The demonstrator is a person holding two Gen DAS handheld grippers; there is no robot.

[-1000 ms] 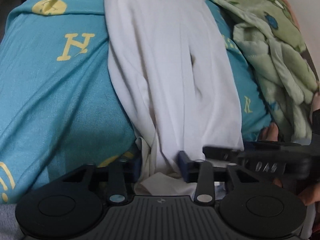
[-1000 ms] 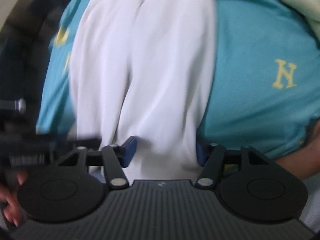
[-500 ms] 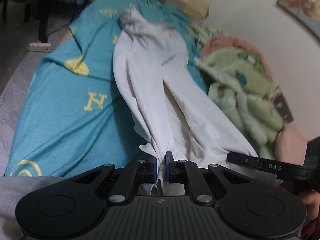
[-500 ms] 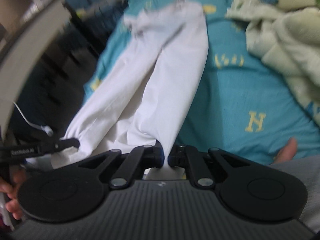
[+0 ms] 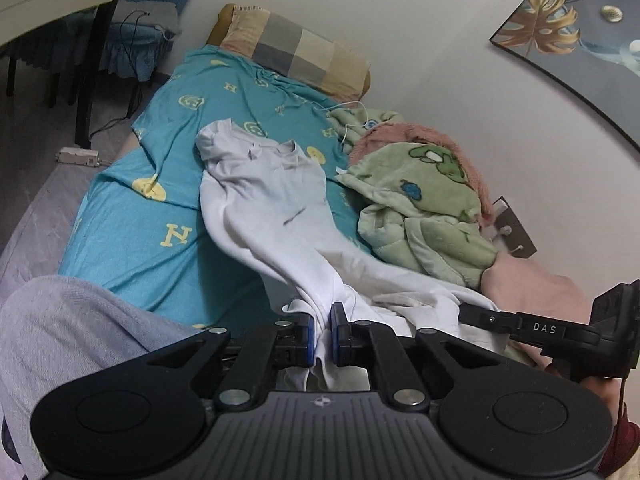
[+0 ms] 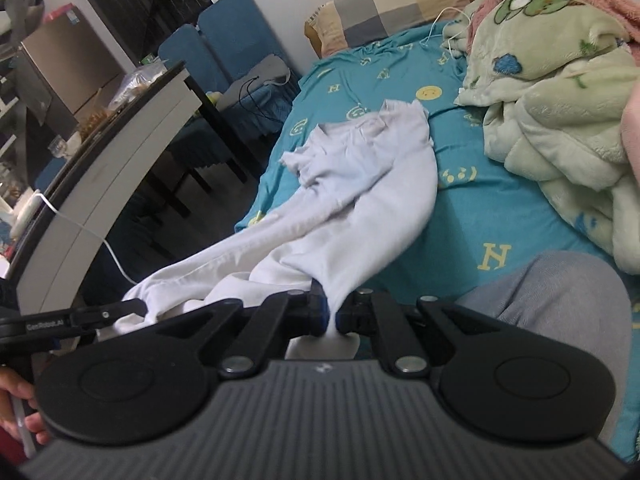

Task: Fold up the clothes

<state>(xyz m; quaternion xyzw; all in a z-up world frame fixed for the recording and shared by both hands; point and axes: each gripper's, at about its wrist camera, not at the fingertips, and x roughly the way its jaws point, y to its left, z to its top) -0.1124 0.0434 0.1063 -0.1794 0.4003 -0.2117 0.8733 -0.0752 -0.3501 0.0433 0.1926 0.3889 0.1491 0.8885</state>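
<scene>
A white long garment (image 5: pixel 272 216) lies stretched along the teal bed sheet (image 5: pixel 132 236), its far end crumpled near the pillow. My left gripper (image 5: pixel 322 334) is shut on the garment's near edge and lifts it off the bed. My right gripper (image 6: pixel 332 314) is shut on another part of the same near edge; the garment (image 6: pixel 360 200) sags between both grippers. The right gripper also shows in the left wrist view (image 5: pixel 500 320), and the left gripper in the right wrist view (image 6: pixel 100 316).
A green plush blanket (image 5: pixel 424 212) and pink blanket lie heaped on the bed's wall side. A checked pillow (image 5: pixel 296 52) sits at the head. A desk (image 6: pixel 104 168), blue chairs (image 6: pixel 224 44) and cables stand beside the bed. My grey-trousered knee (image 5: pixel 72 328) is close below.
Both grippers closed on the garment's near edge, then pulled back and up, lifting that end off the bed. The view now takes in the whole bed and wall.
</scene>
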